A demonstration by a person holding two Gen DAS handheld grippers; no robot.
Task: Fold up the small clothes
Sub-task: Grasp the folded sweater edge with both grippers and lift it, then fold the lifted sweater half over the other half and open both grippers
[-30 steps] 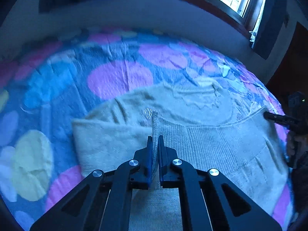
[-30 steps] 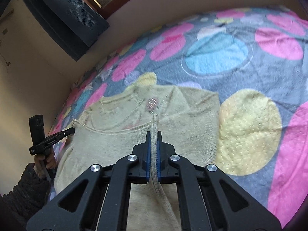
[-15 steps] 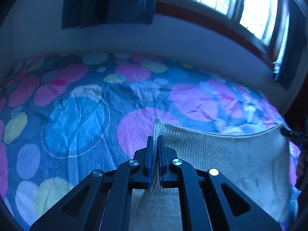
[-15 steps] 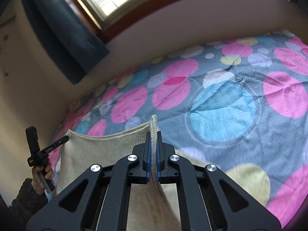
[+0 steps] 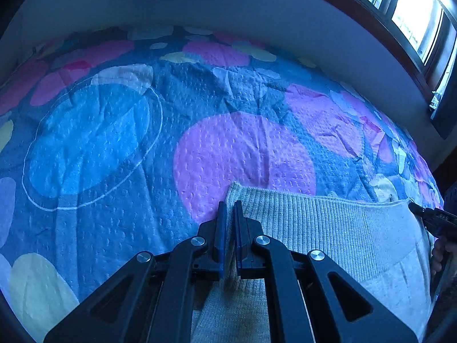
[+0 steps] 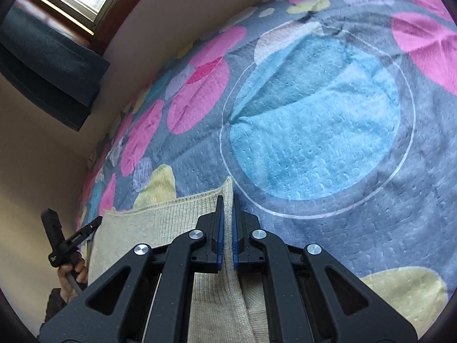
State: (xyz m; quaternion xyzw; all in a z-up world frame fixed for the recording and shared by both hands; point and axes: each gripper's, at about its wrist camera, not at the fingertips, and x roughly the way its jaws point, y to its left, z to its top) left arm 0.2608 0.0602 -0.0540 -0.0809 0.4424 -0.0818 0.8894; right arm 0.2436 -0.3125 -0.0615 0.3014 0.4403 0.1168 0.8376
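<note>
Your left gripper (image 5: 230,208) and right gripper (image 6: 225,203) each clamp a ribbed hem corner of the cream sweater (image 5: 328,228), bedspread (image 5: 114,143) at 12 o'clock.

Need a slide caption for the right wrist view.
Right tongs shut on a cream knit sweater's corner above a polka-dot bedspread.

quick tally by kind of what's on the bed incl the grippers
sweater: 1
grippers: 2, left and right, both shut on the sweater's ribbed edge
bedspread: 1
total: 4
</note>
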